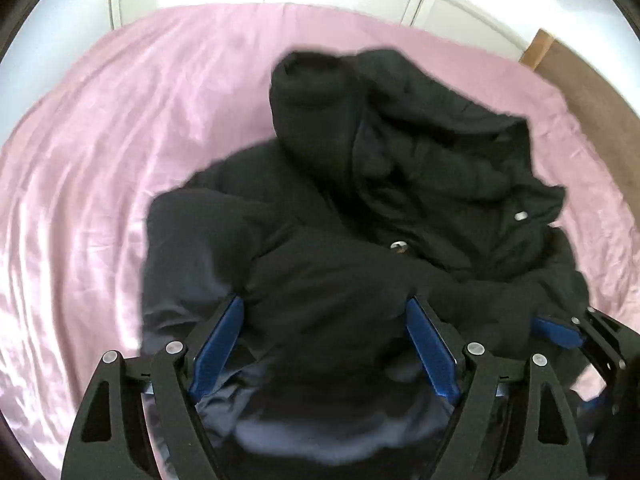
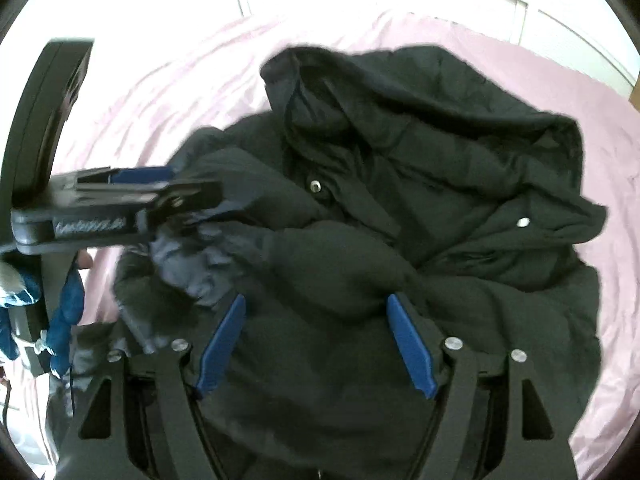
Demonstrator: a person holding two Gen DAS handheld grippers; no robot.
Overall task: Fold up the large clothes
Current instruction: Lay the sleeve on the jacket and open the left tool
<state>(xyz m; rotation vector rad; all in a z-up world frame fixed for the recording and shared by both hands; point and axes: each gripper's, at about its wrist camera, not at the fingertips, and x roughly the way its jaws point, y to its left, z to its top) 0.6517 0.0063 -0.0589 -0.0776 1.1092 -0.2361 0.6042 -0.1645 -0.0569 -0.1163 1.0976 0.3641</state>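
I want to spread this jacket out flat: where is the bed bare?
The pink sheet lies bare left of the black jacket and beyond its hood toward the white wall panels. A narrower strip lies along its right side. The near edge is crowded by both hand-held grippers.

A matt black padded cloth coat point(image 1: 360, 208) with shiny metal snaps point(image 1: 398, 245) lies on a glossy, smooth pink satin sheet point(image 1: 120, 160).

Both grippers point steeply down, side by side. Left gripper point(image 1: 324, 312): jaws wide apart, blue pads point(image 1: 218, 336) w/ black fabric bulging between, grip unclear. Right gripper point(image 2: 316, 312): jaws also spread, 2 pads angled outward. Hand in blue glove point(image 2: 66, 304) at left edge.
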